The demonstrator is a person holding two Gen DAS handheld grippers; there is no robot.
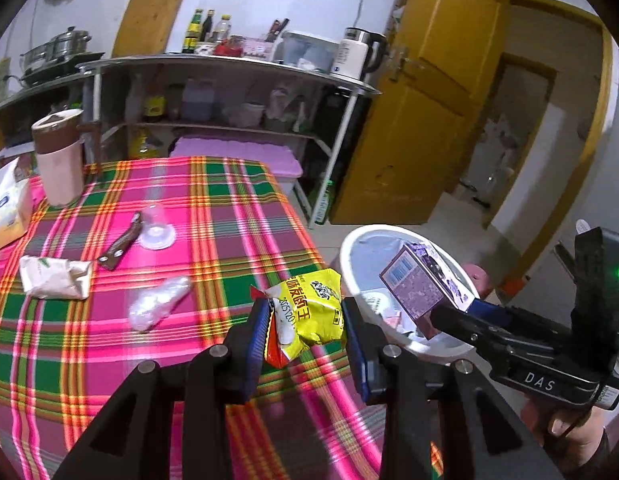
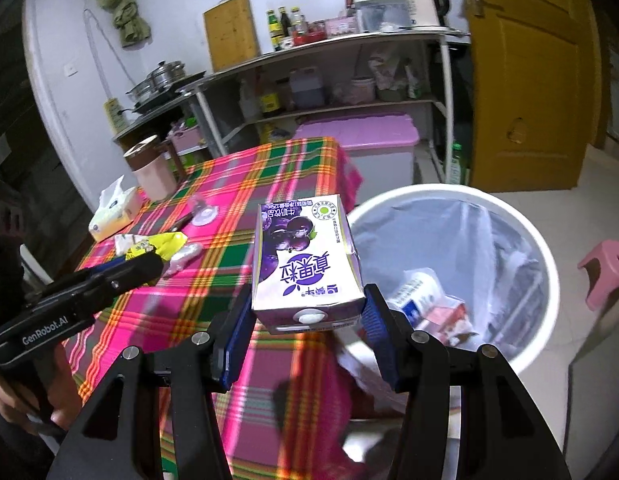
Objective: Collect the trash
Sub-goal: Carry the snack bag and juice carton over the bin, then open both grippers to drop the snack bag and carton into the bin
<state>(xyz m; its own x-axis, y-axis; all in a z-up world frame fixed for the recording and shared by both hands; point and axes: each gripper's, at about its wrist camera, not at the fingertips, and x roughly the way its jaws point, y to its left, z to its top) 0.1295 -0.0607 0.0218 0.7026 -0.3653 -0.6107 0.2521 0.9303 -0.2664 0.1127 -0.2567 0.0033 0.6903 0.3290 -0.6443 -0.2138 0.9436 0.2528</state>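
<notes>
Right wrist view: your right tongs (image 2: 307,316) pinch the milk carton (image 2: 307,264) (barely, by its base), short of the trash bin (image 2: 545,240); it may tip out. Your left tongs (image 1: 305,320) clamp the yellow snack wrapper (image 1: 309,308) above the worktop (image 1: 149,340).

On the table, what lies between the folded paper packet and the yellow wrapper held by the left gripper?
A crumpled clear plastic bag lies on the cloth between the paper packet and the yellow wrapper. The left wrist view shows it.
</notes>
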